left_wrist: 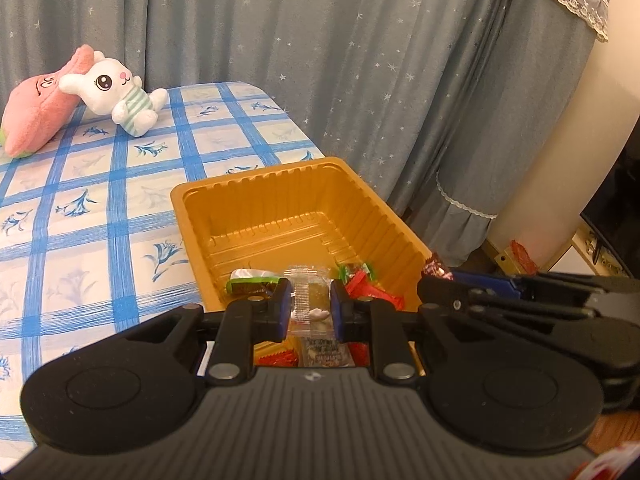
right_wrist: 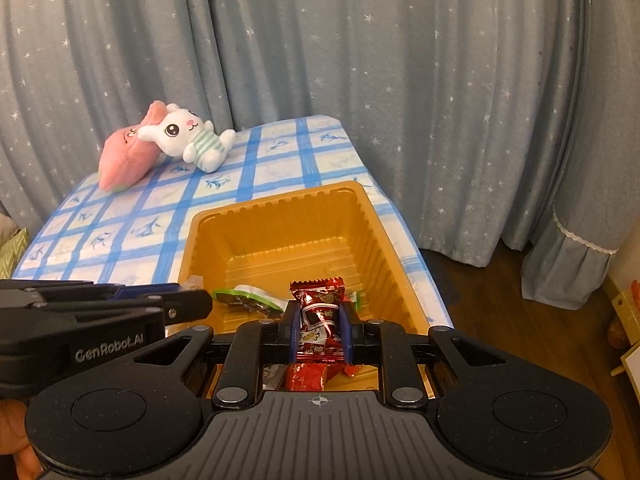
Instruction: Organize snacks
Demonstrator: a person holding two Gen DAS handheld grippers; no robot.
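An orange plastic tray [left_wrist: 280, 184] [right_wrist: 276, 208] stands on the blue-checked table. My left gripper [left_wrist: 310, 304] is shut on a clear-wrapped snack [left_wrist: 308, 292] and holds it over the tray's near end. My right gripper [right_wrist: 319, 326] is shut on a red foil candy [right_wrist: 318, 308], also over the tray's near end. In the tray lie a green-wrapped snack [left_wrist: 252, 282] [right_wrist: 248, 298] and red-wrapped snacks [left_wrist: 368, 284] [right_wrist: 308, 376]. The right gripper shows in the left wrist view [left_wrist: 438, 276], and the left gripper shows at the left of the right wrist view [right_wrist: 196, 300].
A white plush rabbit [left_wrist: 120, 96] [right_wrist: 188, 138] leans on a pink plush cushion [left_wrist: 36, 116] [right_wrist: 124, 160] at the table's far left. Grey starred curtains [left_wrist: 360, 60] hang behind. Wooden floor [right_wrist: 520, 320] and furniture lie to the right.
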